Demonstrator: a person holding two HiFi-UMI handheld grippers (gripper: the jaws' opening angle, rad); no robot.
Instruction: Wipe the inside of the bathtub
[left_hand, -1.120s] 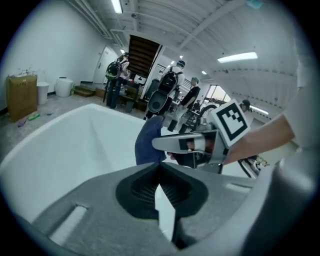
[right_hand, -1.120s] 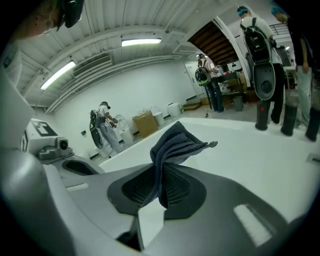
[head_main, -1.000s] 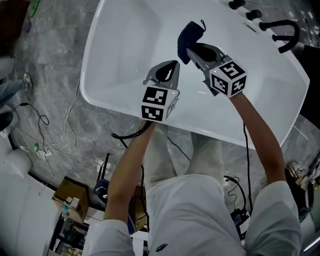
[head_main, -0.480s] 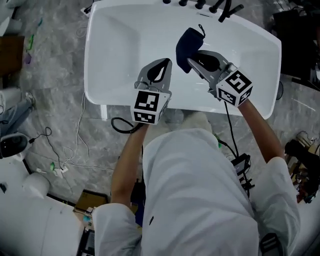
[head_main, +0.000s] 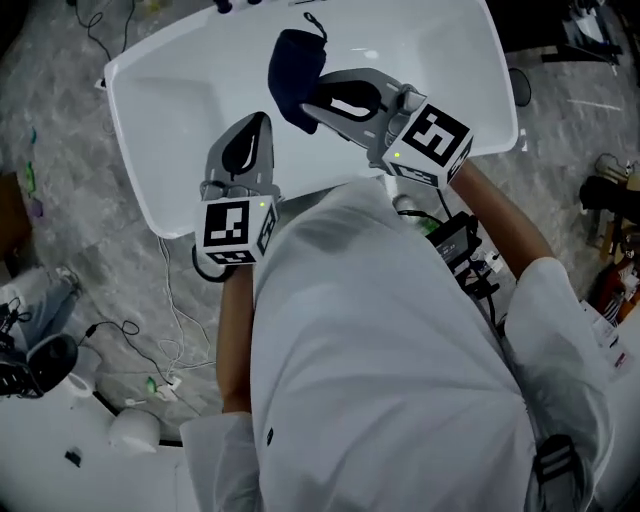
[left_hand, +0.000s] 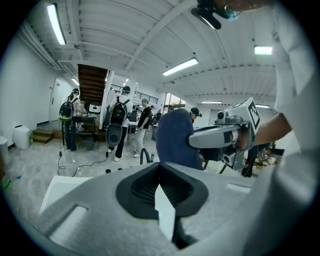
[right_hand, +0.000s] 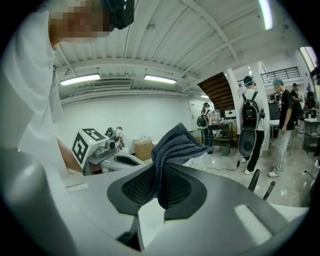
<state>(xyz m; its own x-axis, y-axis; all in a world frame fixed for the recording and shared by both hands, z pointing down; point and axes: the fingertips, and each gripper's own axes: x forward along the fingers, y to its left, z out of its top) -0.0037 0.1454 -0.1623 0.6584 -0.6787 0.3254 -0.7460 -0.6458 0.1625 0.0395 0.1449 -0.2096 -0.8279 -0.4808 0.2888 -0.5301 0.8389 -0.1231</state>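
Observation:
The white bathtub (head_main: 160, 110) fills the top of the head view, and a strip of it shows in the left gripper view (left_hand: 55, 190). My right gripper (head_main: 312, 102) hangs over the tub's middle, shut on a dark blue cloth (head_main: 294, 68). In the right gripper view the cloth (right_hand: 175, 145) is pinched between the jaws of that gripper (right_hand: 159, 175) and stands up in a fold. My left gripper (head_main: 258, 122) is shut and empty above the tub's near rim, left of the right one. From the left gripper (left_hand: 159, 167) the cloth (left_hand: 175, 140) shows straight ahead.
Dark tap fittings (left_hand: 142, 156) stand on the tub's far rim. Cables (head_main: 170, 330) trail over the grey floor at the left, and equipment (head_main: 612, 200) sits at the right. Several people (left_hand: 120, 125) stand in the room beyond the tub.
The head view has swung, so the tub now sits higher and further left. Both grippers have shifted up and left with it. The right one still holds the cloth.

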